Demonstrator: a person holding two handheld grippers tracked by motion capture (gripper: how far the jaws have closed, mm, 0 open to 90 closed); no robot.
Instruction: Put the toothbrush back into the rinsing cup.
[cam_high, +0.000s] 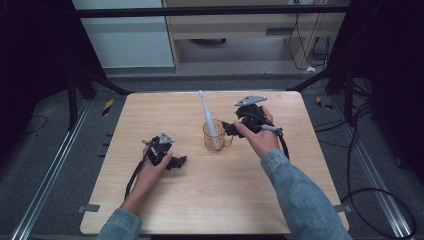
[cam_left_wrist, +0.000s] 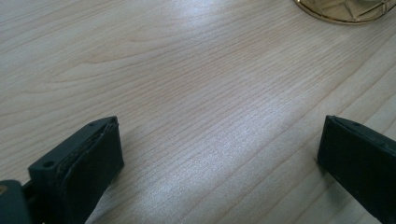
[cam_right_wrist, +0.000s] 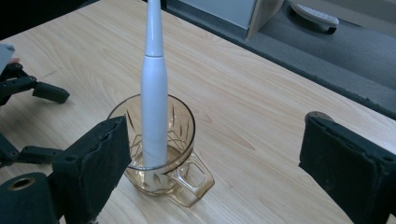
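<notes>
A: The amber glass mug (cam_high: 215, 137) is seen near the middle of the table (cam_high: 150, 115), with the white electric toothbrush (cam_high: 208, 116) stood in it, leaning far and slightly left against the rim.

B: And the right gripper (cam_high: 231, 129) is held just right of the mug, its jaws spread wide with nothing between them. In the right gripper view the toothbrush (cam_right_wrist: 154, 93) and the mug (cam_right_wrist: 159, 149) are framed toward the left jaw, so a grasp is probably being lined up.

A: The handle (cam_right_wrist: 196, 179) is turned toward that gripper, it seems.

B: Meanwhile the left gripper (cam_high: 172, 159) is rested low on the wood, left of the mug, also wide open and empty — likely kept clear of the reach.
</notes>
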